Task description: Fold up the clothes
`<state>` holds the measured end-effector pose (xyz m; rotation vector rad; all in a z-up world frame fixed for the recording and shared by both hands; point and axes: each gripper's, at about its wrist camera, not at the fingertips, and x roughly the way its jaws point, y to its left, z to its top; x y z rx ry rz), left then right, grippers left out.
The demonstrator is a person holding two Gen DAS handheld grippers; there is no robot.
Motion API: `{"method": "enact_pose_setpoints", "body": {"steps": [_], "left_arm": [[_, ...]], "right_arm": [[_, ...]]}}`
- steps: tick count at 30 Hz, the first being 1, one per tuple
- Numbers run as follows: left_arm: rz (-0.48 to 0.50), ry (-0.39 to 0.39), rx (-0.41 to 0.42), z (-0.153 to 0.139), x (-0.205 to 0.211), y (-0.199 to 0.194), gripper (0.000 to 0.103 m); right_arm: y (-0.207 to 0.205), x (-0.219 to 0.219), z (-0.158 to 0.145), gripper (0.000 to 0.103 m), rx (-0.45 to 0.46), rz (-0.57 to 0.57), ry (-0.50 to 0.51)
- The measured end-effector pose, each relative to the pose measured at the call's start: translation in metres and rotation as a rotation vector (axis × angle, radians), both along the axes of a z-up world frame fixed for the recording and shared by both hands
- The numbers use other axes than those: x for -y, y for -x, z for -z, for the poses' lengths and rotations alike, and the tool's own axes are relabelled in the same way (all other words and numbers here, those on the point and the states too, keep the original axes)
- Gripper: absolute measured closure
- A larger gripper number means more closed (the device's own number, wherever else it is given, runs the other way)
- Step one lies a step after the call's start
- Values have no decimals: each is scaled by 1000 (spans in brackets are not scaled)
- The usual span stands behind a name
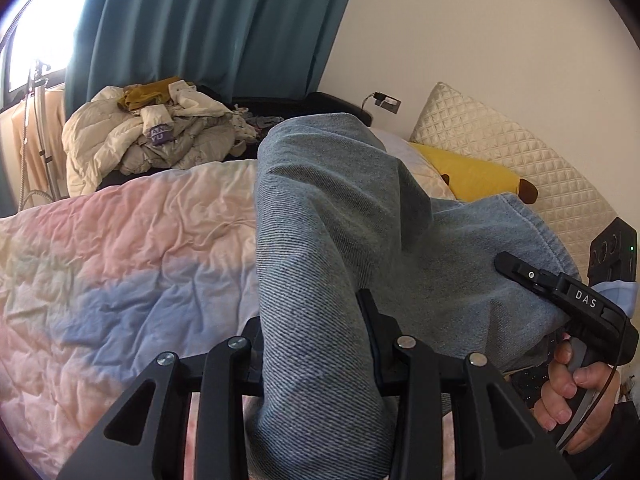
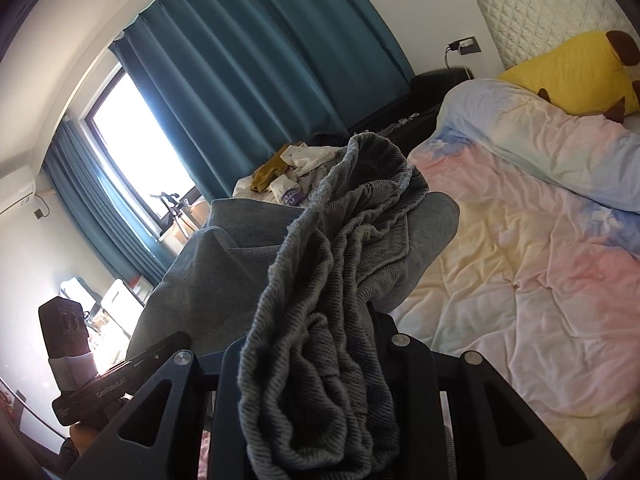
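A blue denim garment (image 1: 328, 240) hangs between my two grippers above the bed. My left gripper (image 1: 316, 344) is shut on a thick band of the denim, which covers the fingertips. The right gripper (image 1: 560, 292) shows at the right of the left wrist view, gripping the same garment. In the right wrist view my right gripper (image 2: 316, 340) is shut on a bunched, frayed edge of the denim (image 2: 320, 280), which hides its fingertips. The left gripper (image 2: 120, 376) shows at the lower left there.
A pastel pink, blue and yellow quilt (image 1: 120, 248) covers the bed (image 2: 540, 240). A pile of other clothes (image 1: 152, 132) lies at the far side under a teal curtain (image 1: 208, 24). A yellow plush (image 1: 476, 176) and a quilted pillow (image 1: 500, 140) sit at the head.
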<state>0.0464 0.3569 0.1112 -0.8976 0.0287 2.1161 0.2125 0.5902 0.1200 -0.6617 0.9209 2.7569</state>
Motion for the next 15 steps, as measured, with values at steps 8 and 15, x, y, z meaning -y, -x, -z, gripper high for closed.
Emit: {"method": "enact_pose_setpoints", "body": {"steps": [8, 15], "left_arm": [[120, 3, 28, 50, -89, -3, 68], [201, 19, 50, 97, -146, 8, 68]], "right_arm": [[-30, -78, 50, 78, 28, 126, 39], [-35, -130, 103, 78, 89, 193, 60]]}}
